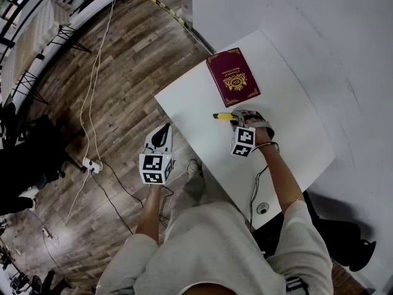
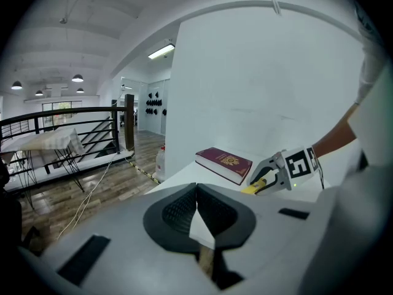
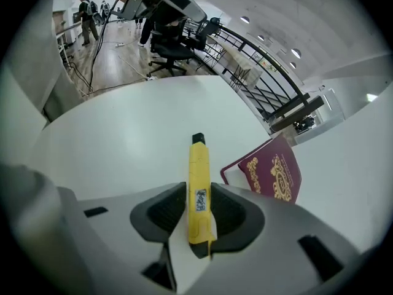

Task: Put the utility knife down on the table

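Observation:
The yellow utility knife (image 1: 224, 116) with a black tip sits between the jaws of my right gripper (image 1: 237, 119), low over the white table (image 1: 184, 106). In the right gripper view the knife (image 3: 198, 177) runs straight out from the gripper (image 3: 198, 189), and both black pads lie against its sides. Its black tip points away over the tabletop. From the left gripper view the knife (image 2: 254, 188) shows under the right gripper (image 2: 268, 178), close to the table surface. My left gripper (image 1: 162, 135) hovers at the table's near-left edge, its jaws (image 2: 196, 188) together with nothing between them.
A dark red book (image 1: 233, 77) with gold print lies flat on the table just beyond the knife, also seen as the book (image 3: 274, 174) to the knife's right. White walls (image 1: 295, 17) stand behind the table. Wooden floor with cables (image 1: 92, 103) lies to the left.

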### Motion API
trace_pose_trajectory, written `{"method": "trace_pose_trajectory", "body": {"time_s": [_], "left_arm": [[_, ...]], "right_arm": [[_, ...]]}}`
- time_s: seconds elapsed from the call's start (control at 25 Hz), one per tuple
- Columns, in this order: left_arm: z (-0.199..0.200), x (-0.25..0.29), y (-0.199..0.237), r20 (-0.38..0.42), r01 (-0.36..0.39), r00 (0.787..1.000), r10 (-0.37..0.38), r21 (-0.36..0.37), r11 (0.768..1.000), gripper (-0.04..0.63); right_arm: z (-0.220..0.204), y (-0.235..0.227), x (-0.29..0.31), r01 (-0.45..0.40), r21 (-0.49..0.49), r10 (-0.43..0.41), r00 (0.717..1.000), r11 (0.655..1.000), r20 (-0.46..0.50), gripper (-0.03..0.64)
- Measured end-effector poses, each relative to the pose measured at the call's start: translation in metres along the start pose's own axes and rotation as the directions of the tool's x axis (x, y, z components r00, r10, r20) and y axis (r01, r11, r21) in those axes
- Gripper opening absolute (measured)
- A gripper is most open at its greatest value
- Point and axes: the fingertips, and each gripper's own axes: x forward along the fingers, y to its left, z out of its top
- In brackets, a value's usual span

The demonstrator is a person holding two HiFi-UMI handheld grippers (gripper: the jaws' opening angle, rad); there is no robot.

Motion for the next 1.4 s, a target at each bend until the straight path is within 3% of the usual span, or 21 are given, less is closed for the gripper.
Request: {"method": "trace_pose_trajectory", "body": {"time_s": [0.2,0.44,0.96,1.24,1.4], "left_arm": [[0.000,0.001,0.002,-0.001,-0.002,1.000,0.002,0.001,1.000,0.006],[0.004,-0.001,0.003,0.005,-0.002,1.000,0.002,0.004,1.000,0.008],[0.015,-0.013,-0.006,0.038,0.008,0.999,-0.008,0.018,1.000,0.007],[0.016,-0.025,-0.015,0.055,0.017,0.998,-0.019,0.029,0.999,0.006],[0.017,-0.033,-0.018,0.065,0.021,0.998,-0.023,0.031,0.999,0.006]], "right_arm": [[0.000,-0.005,0.000,0.005,0.005,-0.005,1.000,1.000,0.007,0.164],[-0.001,-0.007,-0.003,0.014,0.009,-0.014,1.000,1.000,-0.005,0.163],[0.002,-0.001,-0.031,0.108,0.091,-0.110,0.994,0.990,0.008,0.032],[0.011,0.002,-0.053,0.138,0.226,-0.150,0.988,0.964,0.040,-0.002],[0.016,0.006,-0.068,0.139,0.385,-0.179,0.981,0.912,0.070,-0.002]]}}
